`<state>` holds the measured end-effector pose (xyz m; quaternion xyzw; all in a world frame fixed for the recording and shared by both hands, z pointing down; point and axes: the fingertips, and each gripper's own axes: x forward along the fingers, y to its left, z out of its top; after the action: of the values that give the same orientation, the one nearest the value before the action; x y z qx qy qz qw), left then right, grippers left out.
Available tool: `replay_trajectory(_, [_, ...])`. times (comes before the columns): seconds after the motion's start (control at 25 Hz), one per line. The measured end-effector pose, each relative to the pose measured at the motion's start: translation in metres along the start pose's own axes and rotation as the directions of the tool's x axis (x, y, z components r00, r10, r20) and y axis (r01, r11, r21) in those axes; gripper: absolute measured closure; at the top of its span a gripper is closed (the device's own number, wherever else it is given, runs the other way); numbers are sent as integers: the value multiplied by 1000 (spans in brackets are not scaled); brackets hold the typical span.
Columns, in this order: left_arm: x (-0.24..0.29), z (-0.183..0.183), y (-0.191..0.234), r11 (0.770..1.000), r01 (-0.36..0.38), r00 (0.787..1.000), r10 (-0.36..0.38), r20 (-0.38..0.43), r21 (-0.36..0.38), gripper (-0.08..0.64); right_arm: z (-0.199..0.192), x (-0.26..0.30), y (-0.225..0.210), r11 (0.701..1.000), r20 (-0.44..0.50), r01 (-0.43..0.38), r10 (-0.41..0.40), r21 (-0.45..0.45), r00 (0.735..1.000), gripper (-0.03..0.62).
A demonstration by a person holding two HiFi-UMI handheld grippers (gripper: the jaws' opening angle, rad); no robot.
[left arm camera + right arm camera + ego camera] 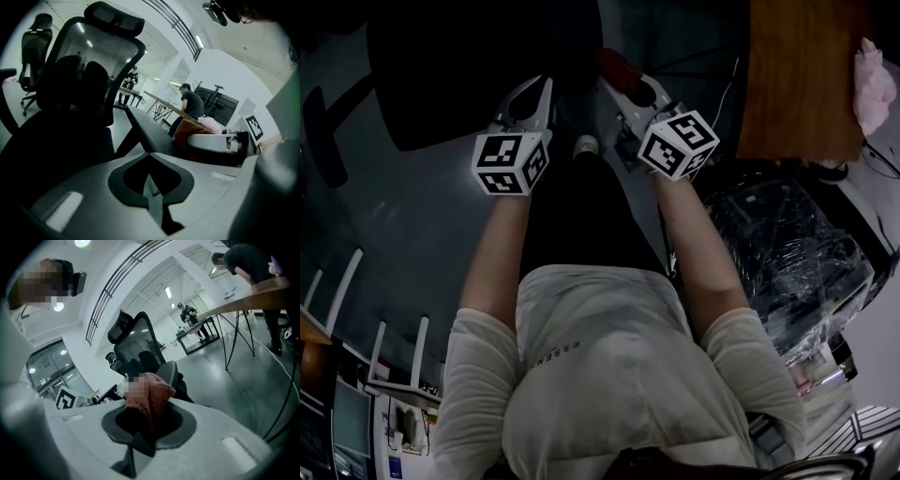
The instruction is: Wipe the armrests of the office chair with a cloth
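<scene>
Room: open office hall with a glossy grey floor [422, 225]. A wooden table [797, 75] stands to the right, and a person [191, 101] works at it farther off.
Right gripper [143, 430]: jaws clamped on the reddish cloth [152, 397]. Only its lower fold is pinched, and the rest stands up in a loose bunch above the tips.
Left gripper [150, 185]: jaws together with nothing between them. It is held to the left of the right gripper, a little apart and about level with it.
Armrest [149, 132]: dark padded strip just beyond the grippers, running from near to far. The cloth sits at its near end; whether they touch cannot be told.
Office chair [89, 70]: mesh back and headrest, far and to the left of both grippers.
Stage (judged): cloth in hand and presented to the armrest, with no wiping stroke evident yet.
Risk, cloth slip: the shallow pinch may let the cloth pull free as it drags along the pad.
Risk, bare jaws: if the bunch folds back, hard fingertips rather than fabric would rub the pad.
Risk, chair motion: sideways pressure may turn or roll the chair away, since the empty left gripper does not brace it.
Risk, partial job: the second armrest is not clearly in view and could be missed.
</scene>
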<state>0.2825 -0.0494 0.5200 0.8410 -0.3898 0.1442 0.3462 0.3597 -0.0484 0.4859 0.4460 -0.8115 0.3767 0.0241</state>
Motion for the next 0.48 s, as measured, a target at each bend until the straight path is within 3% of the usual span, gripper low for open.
replay_trajectory(0.24, [0,-5,-2,999,-24,1000,24,-11,24,555,-36,-24,10,1000,-79,-13,12,-4,997,546])
replay_trajectory(0.48, [-19,-12,-4,999,-37,999,37,-9,-3,545,-75,-21,42,993,-218,-80,58,-90,974,546])
